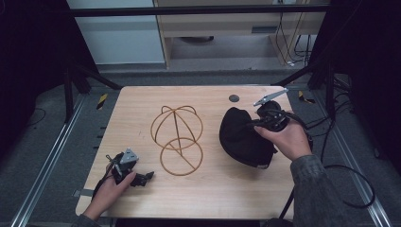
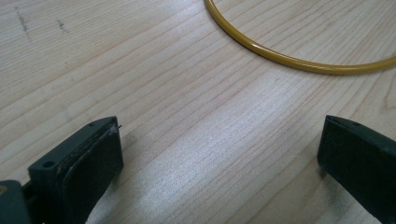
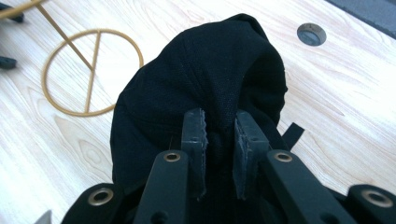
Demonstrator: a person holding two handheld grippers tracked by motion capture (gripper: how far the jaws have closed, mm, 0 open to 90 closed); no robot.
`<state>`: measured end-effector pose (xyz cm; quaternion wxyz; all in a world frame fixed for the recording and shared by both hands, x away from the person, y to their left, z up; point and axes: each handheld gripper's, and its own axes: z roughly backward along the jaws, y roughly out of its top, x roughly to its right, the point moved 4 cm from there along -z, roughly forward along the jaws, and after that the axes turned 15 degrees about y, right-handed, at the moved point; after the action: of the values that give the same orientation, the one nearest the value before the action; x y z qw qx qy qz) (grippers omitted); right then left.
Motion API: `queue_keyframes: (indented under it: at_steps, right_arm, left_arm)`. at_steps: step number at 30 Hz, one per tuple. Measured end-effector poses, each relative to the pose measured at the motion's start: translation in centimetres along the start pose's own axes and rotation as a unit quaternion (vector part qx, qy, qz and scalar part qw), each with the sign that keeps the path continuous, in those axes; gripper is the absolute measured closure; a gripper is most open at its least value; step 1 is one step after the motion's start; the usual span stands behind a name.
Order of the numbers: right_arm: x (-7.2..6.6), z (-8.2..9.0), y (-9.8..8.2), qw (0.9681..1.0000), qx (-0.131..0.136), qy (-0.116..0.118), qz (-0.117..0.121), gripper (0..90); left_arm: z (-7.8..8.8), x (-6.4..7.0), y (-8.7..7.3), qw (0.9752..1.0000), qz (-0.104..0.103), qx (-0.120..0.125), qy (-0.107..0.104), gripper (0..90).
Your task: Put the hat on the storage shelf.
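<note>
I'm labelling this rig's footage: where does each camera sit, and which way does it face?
High view: above the person's side, looking forward and down at the wooden table; both forearms show.
Left gripper view: rides the left gripper, open fingers low over the table.
Right gripper view: rides the right gripper, pinching the black fabric cap.
All share the golden wire stand.

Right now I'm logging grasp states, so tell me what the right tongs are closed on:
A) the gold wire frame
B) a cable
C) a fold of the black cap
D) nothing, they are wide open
C: in the right gripper view the right tongs pinch a fold of the black cap, while the wire frame lies apart on the table.
</note>
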<state>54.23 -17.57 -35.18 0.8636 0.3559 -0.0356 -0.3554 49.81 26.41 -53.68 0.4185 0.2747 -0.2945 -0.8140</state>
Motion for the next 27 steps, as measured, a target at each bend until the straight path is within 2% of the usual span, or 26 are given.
queue_keyframes:
  at_steps: [5, 12, 18, 22, 27]
  right_arm:
    - [-0.2, 0.5, 0.2, 1.0000, 0.003, 0.001, 0.000, 77.2]
    - [-0.7, 1.7, 1.1, 0.9998, 0.020, 0.001, 0.007, 77.4]
    - [-1.2, 2.9, 1.9, 0.9986, 0.051, 0.004, 0.012, 77.6]
    - [-2.0, 3.6, 2.3, 0.9971, 0.073, 0.012, 0.015, 77.7]
    - [-2.9, 4.0, 3.0, 0.9961, 0.083, 0.015, 0.025, 77.7]
  left_arm:
    - [0.0, 0.0, 0.0, 1.0000, 0.001, 0.000, 0.001, 0.0]
    - [0.0, 0.0, 0.0, 1.0000, 0.003, 0.000, 0.001, 0.0]
    - [0.0, 0.1, 0.0, 1.0000, 0.004, 0.001, 0.002, 0.0]
    - [0.0, 0.1, 0.0, 1.0000, 0.004, 0.000, 0.002, 0.0]
    - [0.0, 0.0, 0.0, 1.0000, 0.003, 0.001, 0.002, 0.0]
